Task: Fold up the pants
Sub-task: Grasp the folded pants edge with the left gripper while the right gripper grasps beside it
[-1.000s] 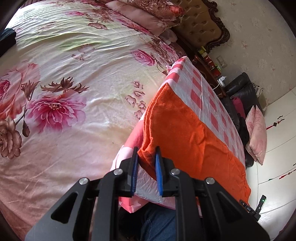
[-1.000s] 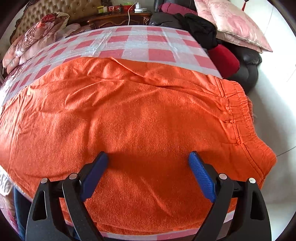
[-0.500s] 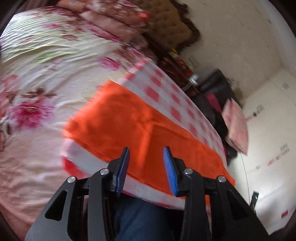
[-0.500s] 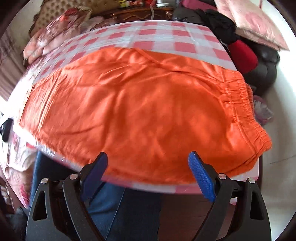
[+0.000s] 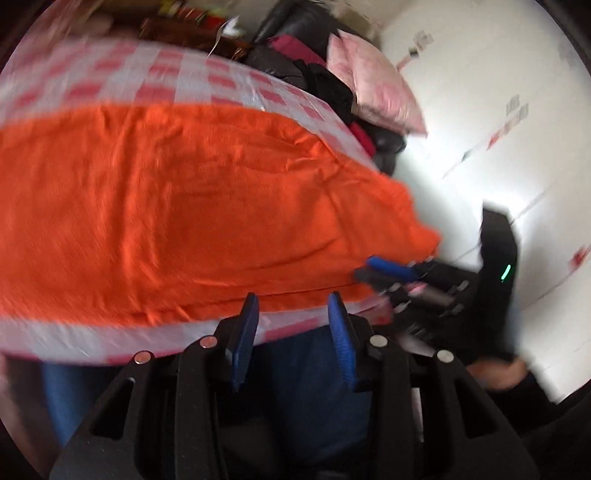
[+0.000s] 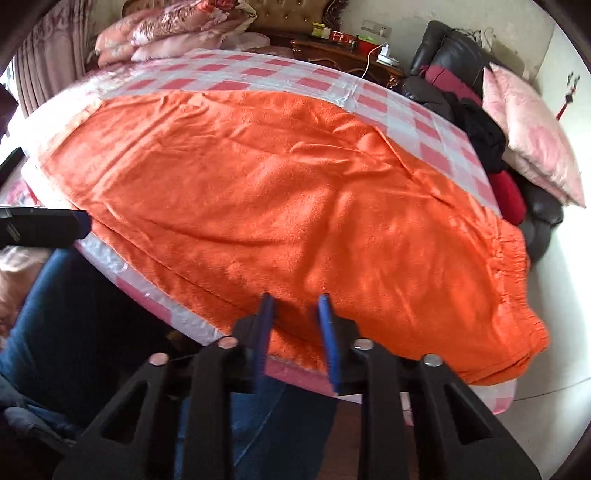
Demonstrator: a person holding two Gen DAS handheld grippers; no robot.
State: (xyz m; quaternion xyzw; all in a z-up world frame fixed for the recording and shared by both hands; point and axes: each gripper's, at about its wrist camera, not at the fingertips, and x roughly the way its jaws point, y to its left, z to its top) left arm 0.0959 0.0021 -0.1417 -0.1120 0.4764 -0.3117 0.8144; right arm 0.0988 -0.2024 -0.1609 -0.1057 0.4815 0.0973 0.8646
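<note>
The orange pants [image 6: 295,206] lie flat, folded lengthwise, on a pink-and-white checked table [image 6: 236,72], waistband [image 6: 513,273] at the right. They also show in the blurred left wrist view [image 5: 177,206]. My left gripper [image 5: 293,310] is open and empty, just off the near table edge by the pants' hem. My right gripper [image 6: 295,306] is partly open at the pants' near edge, gripping nothing. The right gripper also appears in the left wrist view [image 5: 391,273]; the left gripper's tip shows in the right wrist view [image 6: 55,225].
The person's blue-jeaned legs [image 6: 85,325] are under the near table edge. A black sofa with dark clothes [image 6: 476,125] and a pink pillow [image 6: 528,129] stands at the right. A bed with floral pillows [image 6: 173,33] and a wooden nightstand [image 6: 343,51] lie behind.
My left gripper let go of the pants' end, opened, and swung right along the near edge. My right gripper narrowed its jaws and pulled back to the near edge.
</note>
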